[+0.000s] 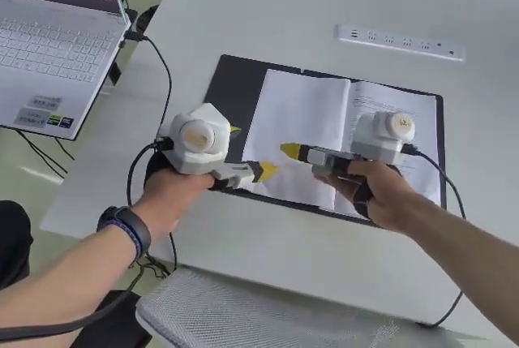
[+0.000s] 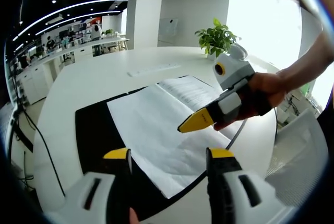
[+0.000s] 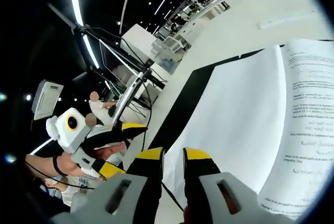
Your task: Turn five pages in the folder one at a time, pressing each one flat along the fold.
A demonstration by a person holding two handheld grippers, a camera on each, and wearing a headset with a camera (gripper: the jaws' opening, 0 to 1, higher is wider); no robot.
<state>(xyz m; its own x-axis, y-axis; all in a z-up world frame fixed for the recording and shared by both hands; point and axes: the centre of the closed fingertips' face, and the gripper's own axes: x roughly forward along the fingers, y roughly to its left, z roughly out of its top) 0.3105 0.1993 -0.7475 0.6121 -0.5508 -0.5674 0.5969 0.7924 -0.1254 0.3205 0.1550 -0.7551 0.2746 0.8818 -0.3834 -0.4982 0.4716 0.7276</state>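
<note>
The left tongs point(image 1: 250, 151) are held wide apart and empty, the right tongs point(image 1: 290, 151) all but closed, empty, over the open folder point(image 1: 233, 88).

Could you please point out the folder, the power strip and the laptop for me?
folder point(image 1: 233, 92), head view, on the bare black left cover.
power strip point(image 1: 400, 42), head view, on the middle of its white body.
laptop point(image 1: 49, 44), head view, on its keyboard.
</note>
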